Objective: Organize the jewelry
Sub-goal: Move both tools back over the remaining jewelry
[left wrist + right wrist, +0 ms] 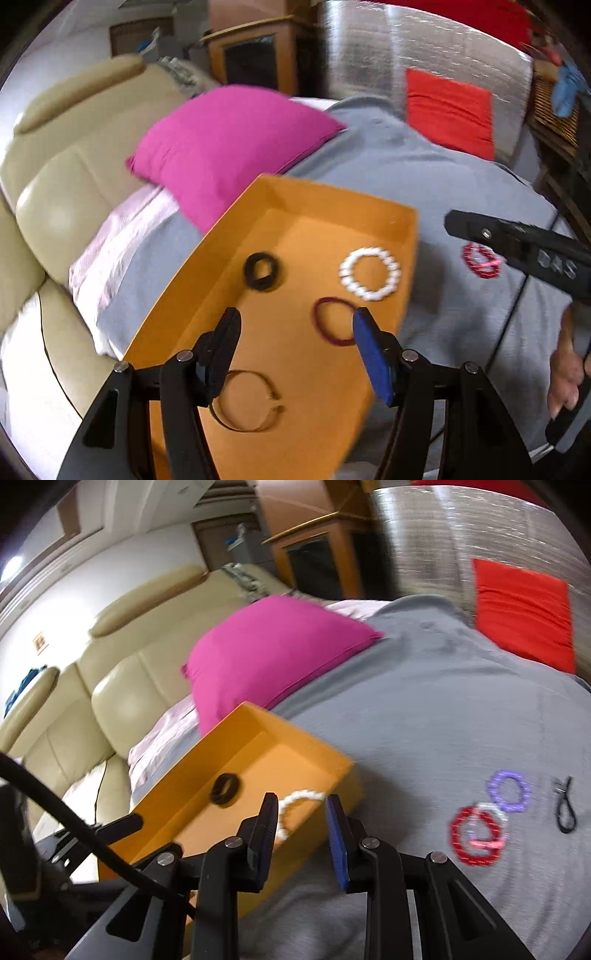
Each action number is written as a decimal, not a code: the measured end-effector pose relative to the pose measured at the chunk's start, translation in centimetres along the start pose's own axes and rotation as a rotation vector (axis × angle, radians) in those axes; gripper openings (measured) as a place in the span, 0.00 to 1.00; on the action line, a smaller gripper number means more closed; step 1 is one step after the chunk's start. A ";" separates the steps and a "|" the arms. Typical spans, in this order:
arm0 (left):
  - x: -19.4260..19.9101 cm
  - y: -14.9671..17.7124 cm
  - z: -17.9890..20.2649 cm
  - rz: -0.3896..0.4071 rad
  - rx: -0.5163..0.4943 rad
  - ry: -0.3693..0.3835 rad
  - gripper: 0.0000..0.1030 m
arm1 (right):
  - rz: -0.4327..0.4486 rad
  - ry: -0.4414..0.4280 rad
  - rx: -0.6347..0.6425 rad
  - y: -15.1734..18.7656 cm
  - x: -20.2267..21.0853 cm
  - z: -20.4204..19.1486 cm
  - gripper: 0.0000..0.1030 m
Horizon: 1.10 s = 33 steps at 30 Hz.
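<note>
An orange box (236, 229) lies on a grey blanket and holds a black band (261, 271), a white bead bracelet (370, 274), a dark red bangle (332, 321) and a thin gold bangle (245, 402). My left gripper (295, 328) is open and empty above the box. My right gripper (301, 812) is open and empty over the box's near corner (347, 775); it also shows in the left wrist view (517, 247). A red bead bracelet (474, 838), a purple bracelet (509, 790) and a black cord (565, 806) lie on the blanket to the right.
A pink pillow (229, 144) lies behind the box against a cream leather headboard (66, 177). A red cushion (524, 613) lies at the far right. A wooden cabinet (255, 55) stands beyond the bed. The grey blanket (424, 720) spreads wide around the box.
</note>
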State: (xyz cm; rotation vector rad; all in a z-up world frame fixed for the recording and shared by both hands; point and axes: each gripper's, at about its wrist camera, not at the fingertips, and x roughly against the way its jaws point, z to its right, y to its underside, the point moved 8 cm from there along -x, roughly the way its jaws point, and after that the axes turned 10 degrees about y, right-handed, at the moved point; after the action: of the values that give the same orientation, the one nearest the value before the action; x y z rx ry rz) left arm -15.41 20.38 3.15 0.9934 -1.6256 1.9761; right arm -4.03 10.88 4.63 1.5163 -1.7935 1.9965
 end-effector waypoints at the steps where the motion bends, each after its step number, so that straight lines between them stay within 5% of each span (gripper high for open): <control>1: 0.3 -0.2 0.7 0.006 -0.015 0.002 0.63 | 0.005 0.008 -0.016 -0.2 0.4 0.9 0.29; 15: 3.6 -2.3 8.4 0.086 -0.169 0.035 0.64 | 0.025 0.101 -0.129 -0.5 4.1 9.5 0.29; 33: 3.2 -2.1 12.8 0.067 -0.216 0.071 0.64 | 0.035 0.145 -0.168 0.1 6.2 13.6 0.29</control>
State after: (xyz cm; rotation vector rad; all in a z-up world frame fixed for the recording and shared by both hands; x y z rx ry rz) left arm -12.64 8.14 7.86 0.7883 -1.8071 1.8081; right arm 0.93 -3.09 6.51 1.2669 -1.8863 1.8632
